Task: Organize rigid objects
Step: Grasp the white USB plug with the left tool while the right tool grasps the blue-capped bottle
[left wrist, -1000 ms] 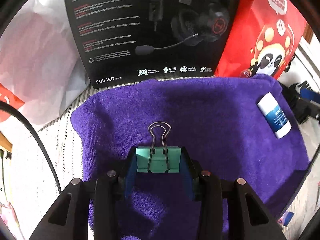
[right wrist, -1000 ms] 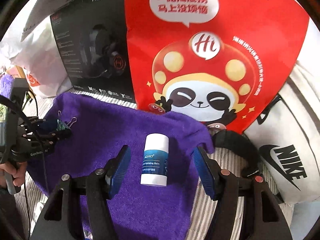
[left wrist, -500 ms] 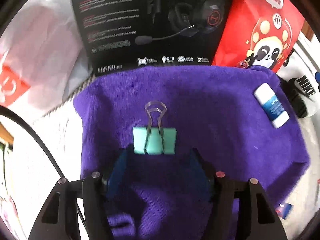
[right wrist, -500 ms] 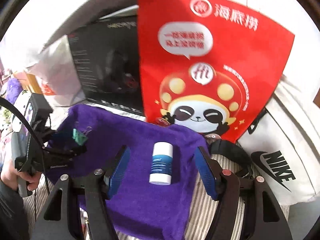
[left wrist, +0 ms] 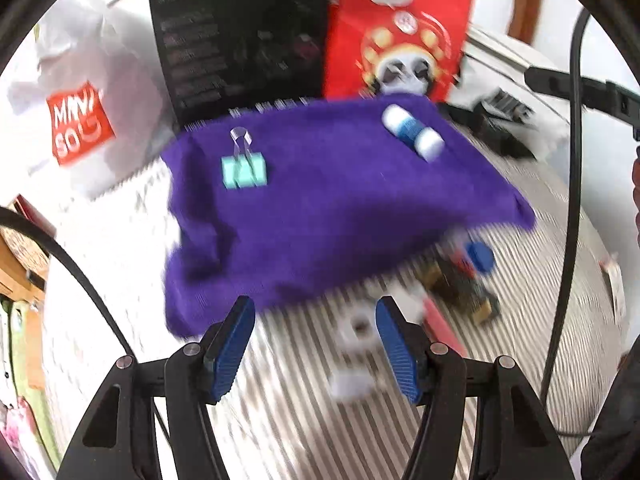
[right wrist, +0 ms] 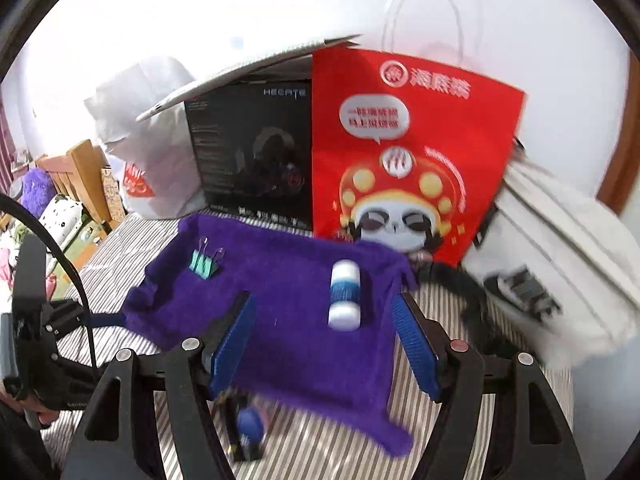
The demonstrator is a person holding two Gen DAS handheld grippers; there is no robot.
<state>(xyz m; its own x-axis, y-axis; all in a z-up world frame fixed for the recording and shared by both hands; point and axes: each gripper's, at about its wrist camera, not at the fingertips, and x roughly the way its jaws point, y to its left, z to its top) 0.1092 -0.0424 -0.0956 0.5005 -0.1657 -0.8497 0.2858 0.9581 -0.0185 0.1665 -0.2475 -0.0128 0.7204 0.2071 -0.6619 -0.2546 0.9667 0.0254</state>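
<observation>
A teal binder clip lies alone on the purple cloth, near its far left corner. A white and blue balm tube lies at the far right of the cloth. My left gripper is open, back off the cloth's near edge over the striped sheet. A blurred white thing lies on the sheet below its fingers. My right gripper hovers over the cloth, its jaws opening with nothing between them. The tube lies just beyond them, the clip far left.
A black headset box, a red panda bag and a white shopping bag stand behind the cloth. A white sports bag is at the right. Small loose items, one with a blue cap, lie on the striped sheet.
My left gripper let go of the binder clip, opened and pulled back off the cloth. My right gripper drew back and rose from the balm tube, its jaws widening.
</observation>
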